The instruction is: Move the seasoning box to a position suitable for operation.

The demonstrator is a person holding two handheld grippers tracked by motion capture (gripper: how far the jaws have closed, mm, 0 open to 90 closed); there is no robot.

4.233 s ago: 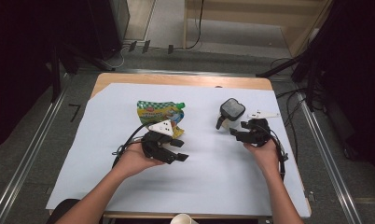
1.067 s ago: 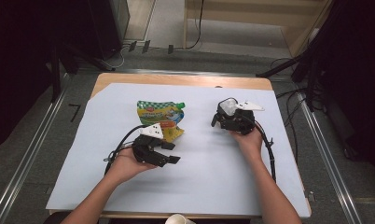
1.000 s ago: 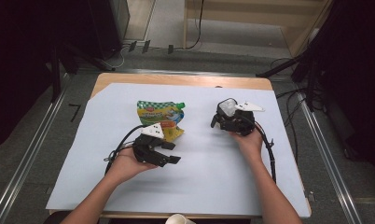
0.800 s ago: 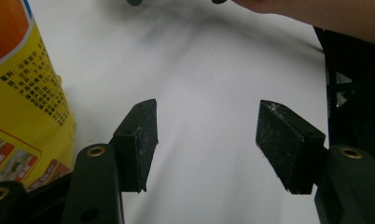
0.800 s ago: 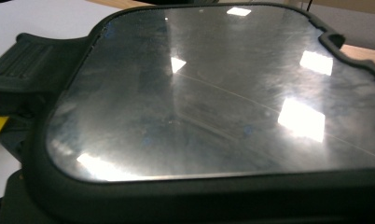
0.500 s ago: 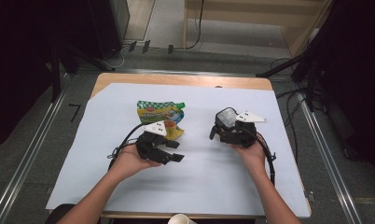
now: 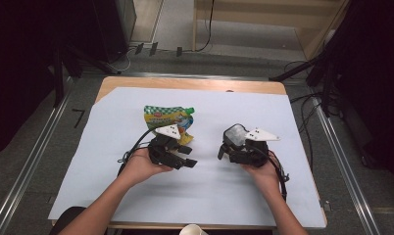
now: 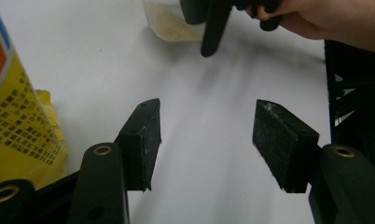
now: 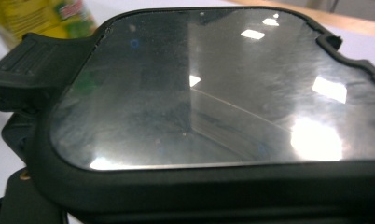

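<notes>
A green and yellow spouted pouch [image 7: 168, 117] lies flat on the white sheet, and its yellow side shows at the left of the left gripper view [image 8: 13, 116]. My left gripper [image 7: 187, 156] rests just in front of the pouch and points right. It is open, with bare sheet between the pads [image 8: 206, 116]. My right gripper [image 7: 229, 147] is shut on a small clear container [image 7: 235, 133] with a black-rimmed see-through lid [image 9: 213, 93]. The container holds something beige [image 8: 169, 21]. It hangs across from the left gripper, a short gap away.
The white sheet [image 7: 234, 196] covers most of the wooden table [image 7: 185, 83]. A white cup [image 7: 192, 230] peeks over the front edge. Metal rails and cables run along the floor on both sides.
My right gripper has carried the container from the back right toward the person and a little to the left. The left gripper has stayed beside the pouch.
</notes>
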